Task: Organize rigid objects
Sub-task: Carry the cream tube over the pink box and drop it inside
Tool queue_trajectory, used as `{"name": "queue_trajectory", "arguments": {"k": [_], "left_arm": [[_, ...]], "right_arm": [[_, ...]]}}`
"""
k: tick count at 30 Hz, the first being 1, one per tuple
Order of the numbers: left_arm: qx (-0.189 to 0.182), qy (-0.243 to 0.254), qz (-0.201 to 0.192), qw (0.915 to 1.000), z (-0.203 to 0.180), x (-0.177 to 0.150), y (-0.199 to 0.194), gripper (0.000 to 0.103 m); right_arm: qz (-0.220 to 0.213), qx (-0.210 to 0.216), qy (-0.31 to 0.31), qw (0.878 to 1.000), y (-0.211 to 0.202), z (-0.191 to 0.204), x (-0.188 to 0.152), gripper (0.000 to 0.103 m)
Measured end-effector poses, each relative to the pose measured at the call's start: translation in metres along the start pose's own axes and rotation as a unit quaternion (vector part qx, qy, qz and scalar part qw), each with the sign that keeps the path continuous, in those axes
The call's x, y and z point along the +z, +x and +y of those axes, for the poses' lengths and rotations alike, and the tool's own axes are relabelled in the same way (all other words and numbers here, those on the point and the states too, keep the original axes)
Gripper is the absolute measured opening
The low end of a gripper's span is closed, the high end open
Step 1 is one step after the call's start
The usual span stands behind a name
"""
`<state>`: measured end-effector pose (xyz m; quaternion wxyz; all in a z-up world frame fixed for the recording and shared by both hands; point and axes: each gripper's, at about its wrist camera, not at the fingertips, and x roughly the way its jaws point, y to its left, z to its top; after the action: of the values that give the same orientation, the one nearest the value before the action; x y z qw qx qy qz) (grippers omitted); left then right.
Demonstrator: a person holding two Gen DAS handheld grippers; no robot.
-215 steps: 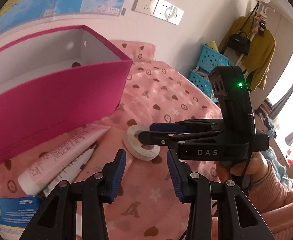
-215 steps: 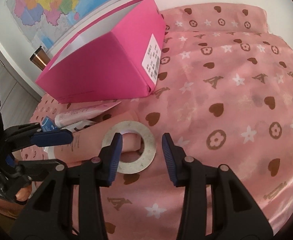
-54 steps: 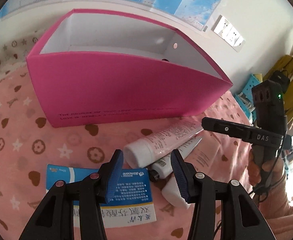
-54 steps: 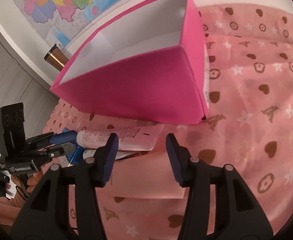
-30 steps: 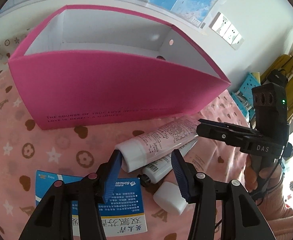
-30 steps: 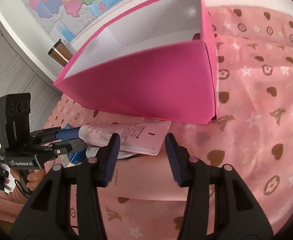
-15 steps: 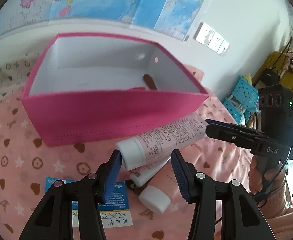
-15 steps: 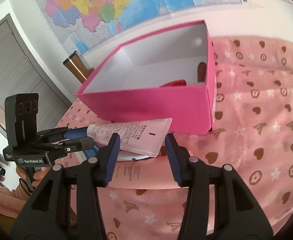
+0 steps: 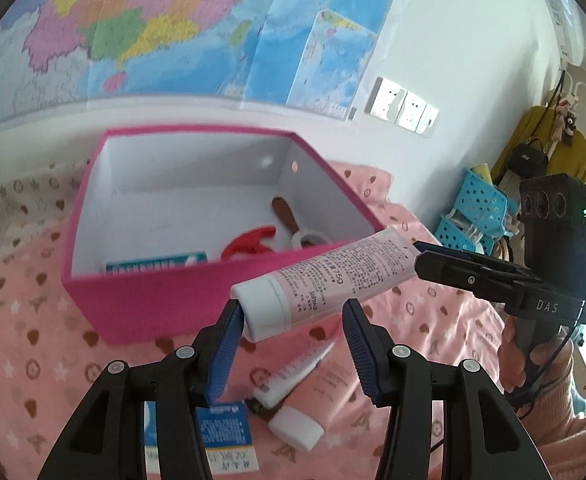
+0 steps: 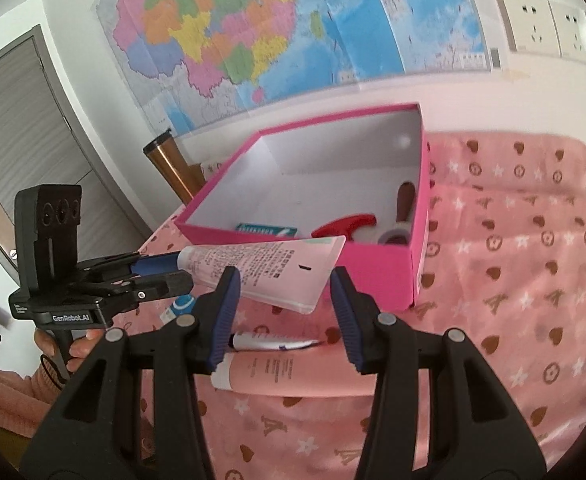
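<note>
Though glossy, pink tube [image 9: 325, 276] (white-capped)

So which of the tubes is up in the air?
The pale pink tube with the white cap, held between both tongs. The slim white tube and the salmon-pink tube lie on the cloth.

pink tube [image 9: 325, 276]: white cap, printed text, lifted off the bed, roughly level, near front wall of box | pink box [image 9: 141, 300]: open-topped, white inside, on the bed, holds red tool [image 9: 249, 240], teal packet [image 9: 157, 265]
</note>
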<state>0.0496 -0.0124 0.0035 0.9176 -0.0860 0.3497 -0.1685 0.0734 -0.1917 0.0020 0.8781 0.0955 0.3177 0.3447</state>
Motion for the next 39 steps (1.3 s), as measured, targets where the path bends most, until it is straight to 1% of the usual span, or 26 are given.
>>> {"name": "queue_trajectory", "arguments": {"k": [8, 14, 18, 24, 29, 35, 37, 39], "left_arm": [[0.01, 0.014, -0.011, 0.9998, 0.0, 0.028, 0.01, 0.051], [0.015, 0.005, -0.001, 0.9999, 0.01, 0.045, 0.029, 0.051], [0.023, 0.001, 0.008, 0.9997, 0.015, 0.049, 0.043, 0.051], [0.028, -0.006, 0.033, 0.9991, 0.024, 0.053, 0.065, 0.051], [0.023, -0.014, 0.048, 0.9985, 0.029, 0.056, 0.078, 0.051], [0.029, -0.014, 0.063, 0.9975, 0.031, 0.056, 0.092, 0.051], [0.033, -0.016, 0.065, 0.9972, 0.033, 0.057, 0.094, 0.051], [0.033, -0.022, 0.065, 0.9971, 0.036, 0.057, 0.094, 0.051]], "right_arm": [[-0.016, -0.013, -0.007, 1.0, 0.004, -0.006, 0.023, 0.05], [-0.011, -0.033, -0.014, 0.999, 0.016, -0.013, 0.034, 0.05], [-0.004, -0.046, -0.018, 0.999, 0.027, -0.019, 0.04, 0.05], [0.017, -0.065, -0.022, 0.997, 0.044, -0.028, 0.045, 0.05], [0.03, -0.075, -0.018, 0.997, 0.054, -0.036, 0.045, 0.05], [0.035, -0.098, -0.022, 0.994, 0.061, -0.038, 0.045, 0.05], [0.032, -0.111, -0.022, 0.993, 0.061, -0.039, 0.046, 0.05], [0.026, -0.113, -0.019, 0.993, 0.06, -0.04, 0.047, 0.051]]}}
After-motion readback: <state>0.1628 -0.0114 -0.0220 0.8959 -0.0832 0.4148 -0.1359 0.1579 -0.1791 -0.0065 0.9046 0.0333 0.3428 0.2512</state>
